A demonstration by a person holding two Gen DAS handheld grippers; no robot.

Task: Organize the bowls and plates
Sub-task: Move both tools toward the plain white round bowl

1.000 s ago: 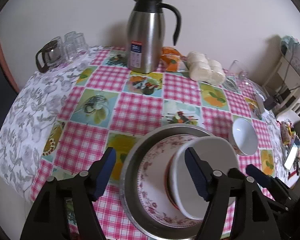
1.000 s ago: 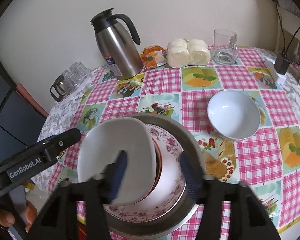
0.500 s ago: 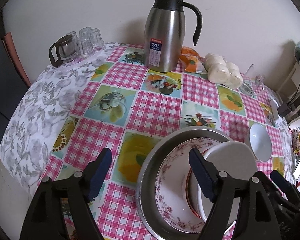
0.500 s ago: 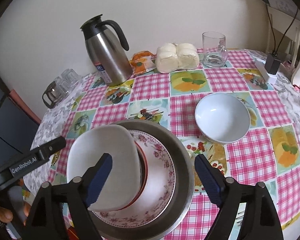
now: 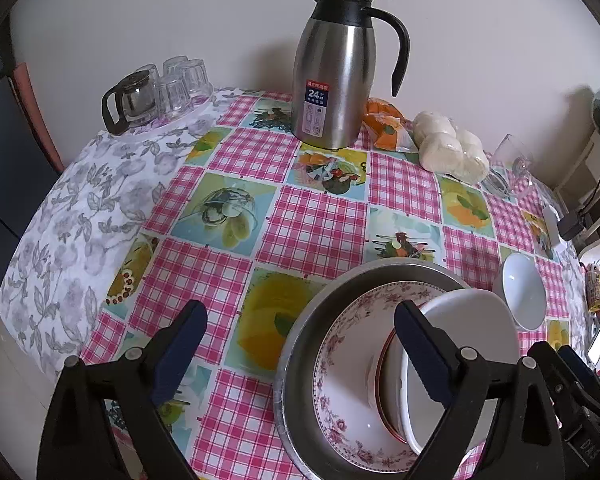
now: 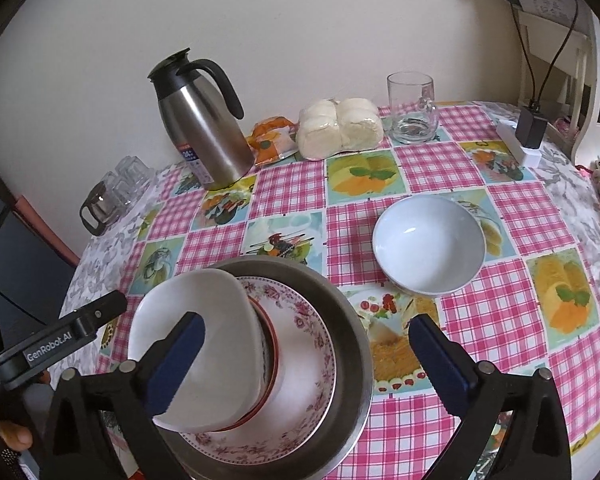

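Note:
A metal pan [image 5: 296, 344] [image 6: 354, 320] sits near the table's front edge and holds a floral plate [image 5: 340, 384] [image 6: 312, 340]. On that plate rests a red-rimmed dish [image 6: 274, 344], with a white squarish bowl [image 5: 476, 320] [image 6: 208, 316] lying tilted on top. A round white bowl [image 5: 522, 292] [image 6: 428, 244] stands alone on the cloth to the right. My left gripper [image 5: 300, 320] hangs over the pan's left rim, its jaws opening and pressing on nothing. My right gripper [image 6: 306, 326] straddles the stack, its jaws opening, with the left pad over the white squarish bowl but clear of it.
At the back stand a steel thermos jug [image 5: 336, 76], a glass teapot with tumblers [image 5: 156, 92], an orange packet [image 6: 272, 140], bagged buns [image 6: 340, 128] and a glass mug [image 6: 412, 108]. A charger on a power strip [image 6: 528, 136] lies far right. A hand [image 6: 16, 436] shows at lower left.
Both pairs of jaws have spread wide. The right jaws stood narrow around the white squarish bowl's edge and now stand clear of it. The left gripper has drawn back leftward from the stack.

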